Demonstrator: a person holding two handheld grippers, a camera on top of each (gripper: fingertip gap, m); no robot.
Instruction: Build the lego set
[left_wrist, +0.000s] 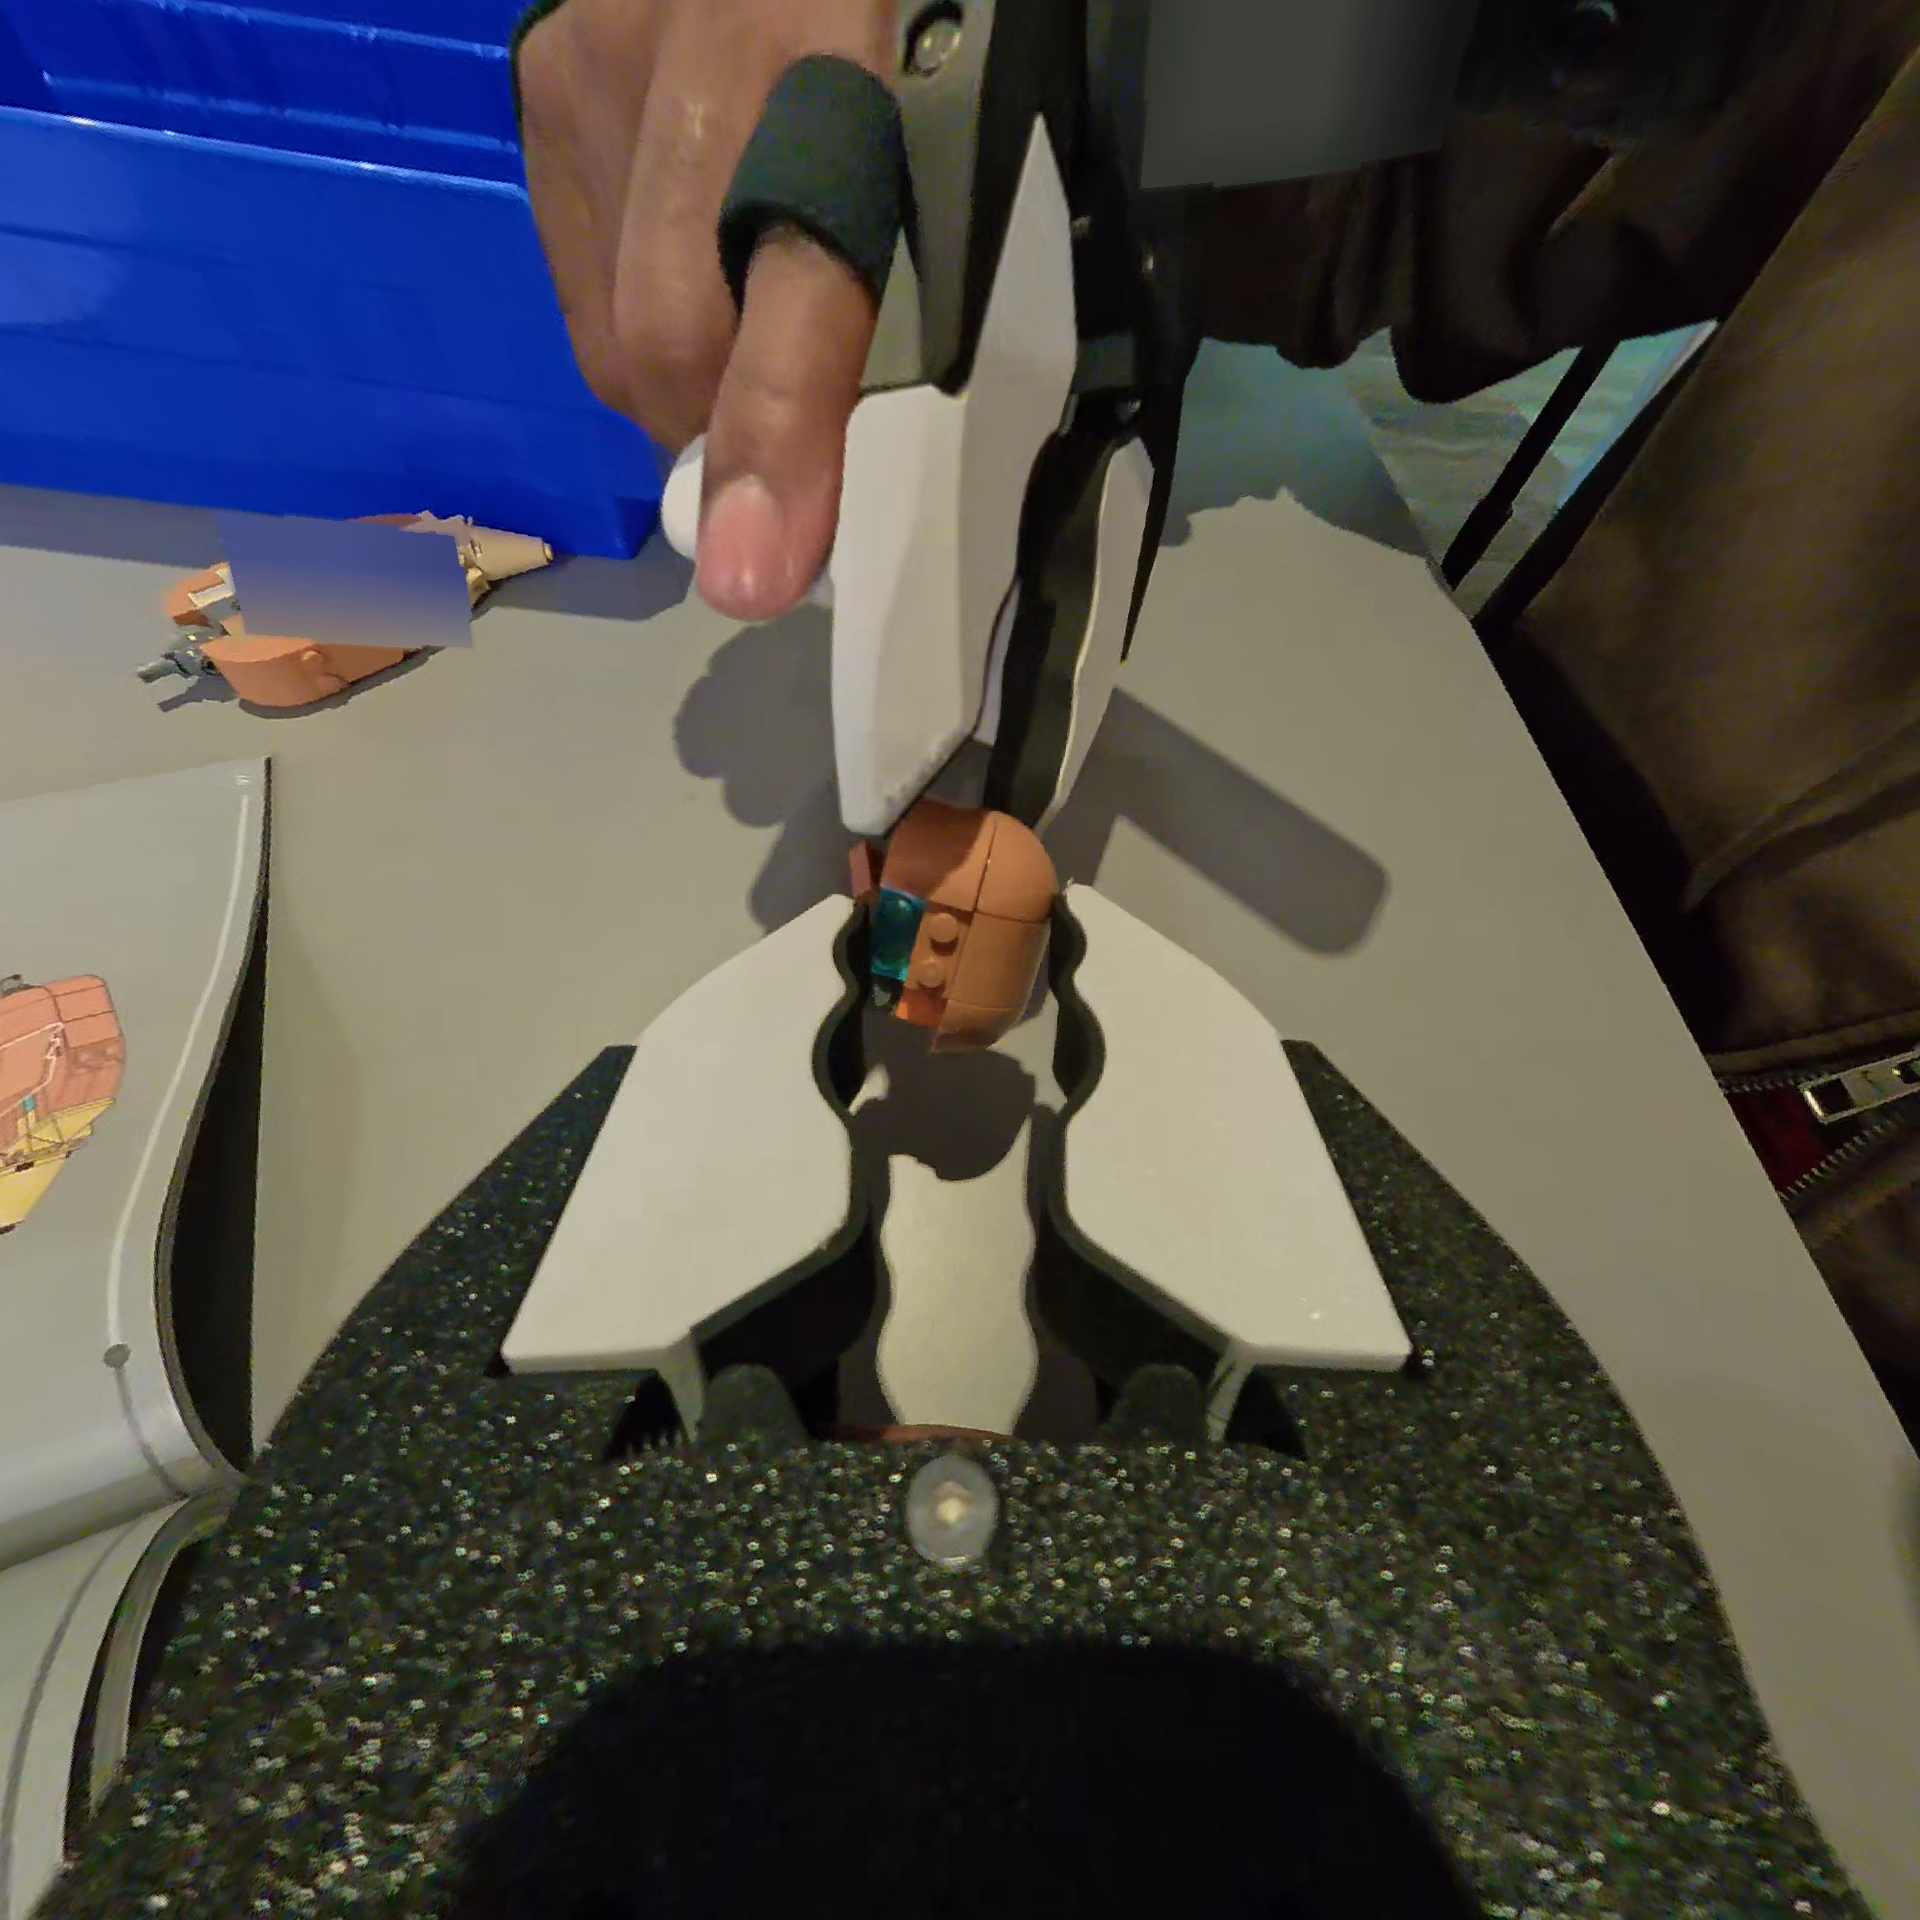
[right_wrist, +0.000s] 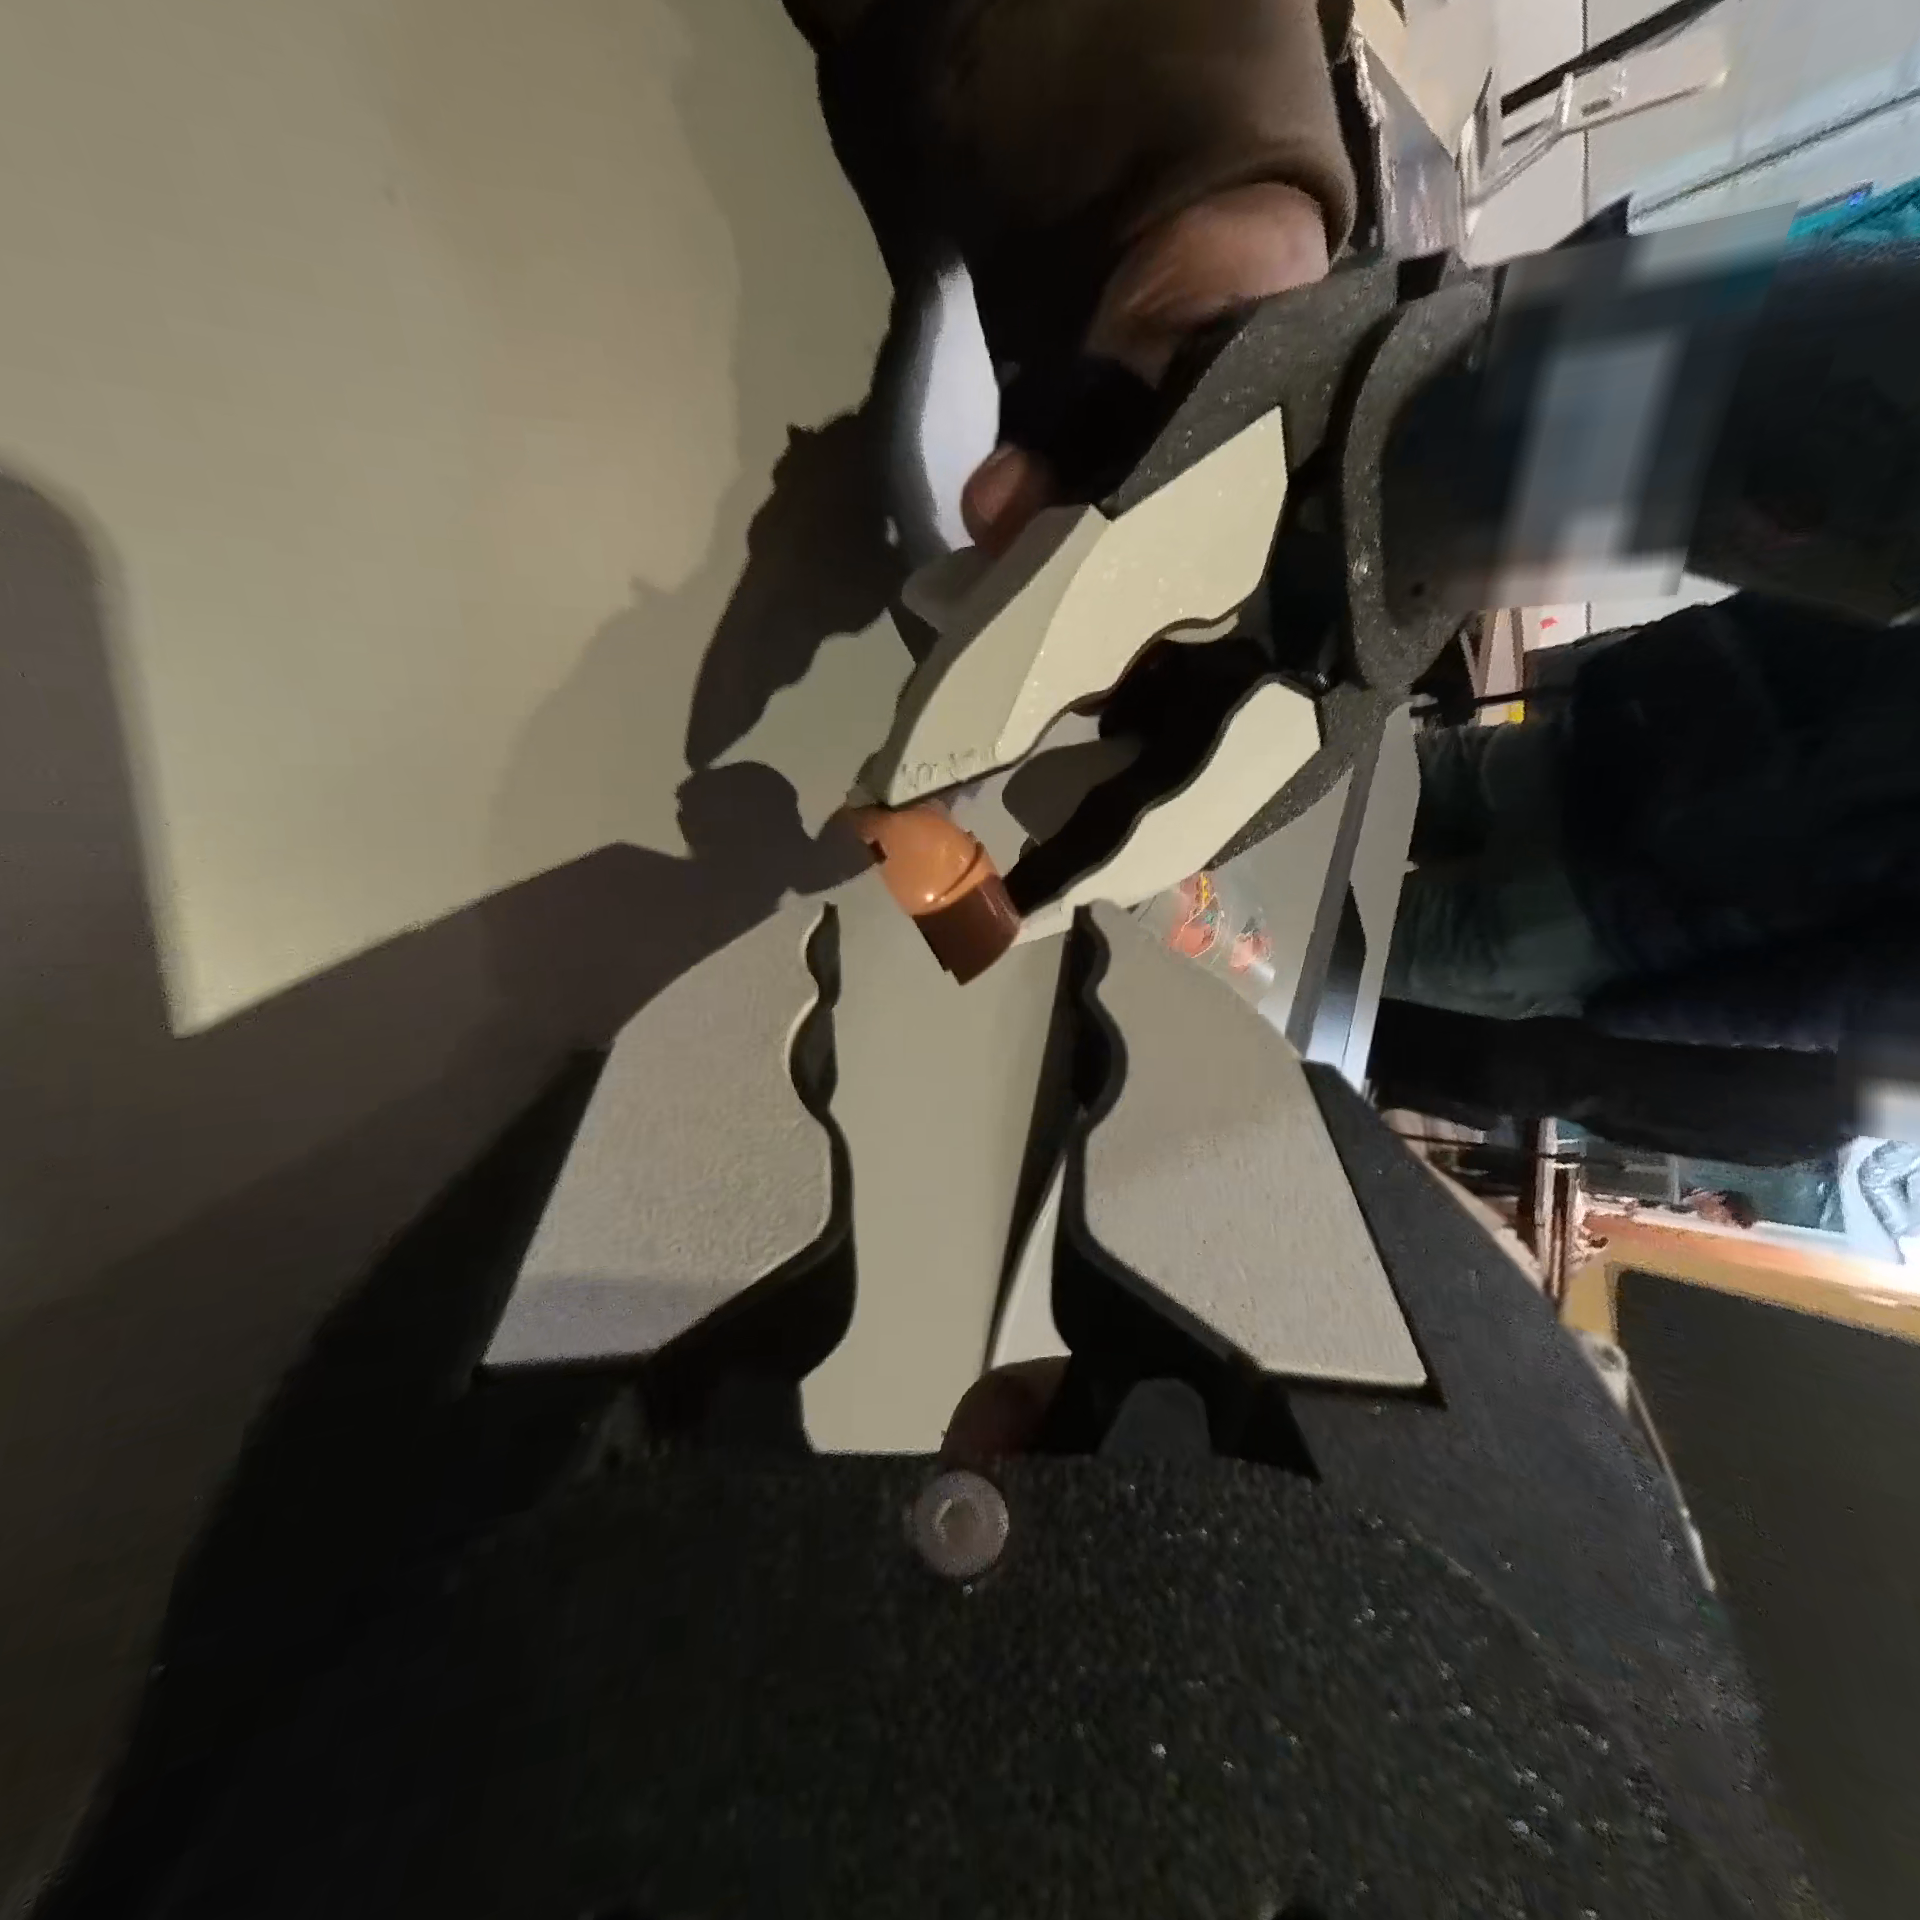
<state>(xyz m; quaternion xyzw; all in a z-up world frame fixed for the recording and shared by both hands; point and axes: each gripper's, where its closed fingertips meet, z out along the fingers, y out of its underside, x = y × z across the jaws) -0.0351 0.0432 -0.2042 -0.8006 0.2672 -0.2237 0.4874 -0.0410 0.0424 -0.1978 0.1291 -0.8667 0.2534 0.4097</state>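
Left wrist view: small tan brick cluster (left_wrist: 982, 930), rounded on top, with studs and a clear blue piece on its left face, pinched at the very tips of the left gripper (left_wrist: 956, 925) and held up off the grey table (left_wrist: 1299, 1091). Wavy black pads pressed against both sides of the cluster, a wider gap behind it.

Coming down from the far side onto the top of the cluster, the right gripper (left_wrist: 971, 805), seen nearly edge-on, its white fingers close together from this angle. Gripped by a bare hand (left_wrist: 665, 260) with a black sleeve around one finger. Brown jacket (left_wrist: 1766, 675) at the right edge.

Far left on the table, a half-built tan model (left_wrist: 301, 660), partly hidden by a blurred patch, just in front of a blue bin (left_wrist: 260, 291). Nearer on the left, an open booklet (left_wrist: 125, 1091) with a drawing of the model.

Right wrist view: same cluster (right_wrist: 930, 857), with a dark brown piece at its lower end, clamped between the tips of the left gripper (right_wrist: 935, 831) reaching in from the upper right. Right gripper (right_wrist: 956, 925) with jaws spread wider than the cluster, tips just short of it, one on each side; contact impossible to tell. Dark-sleeved hand (right_wrist: 1195, 270) behind the left gripper.
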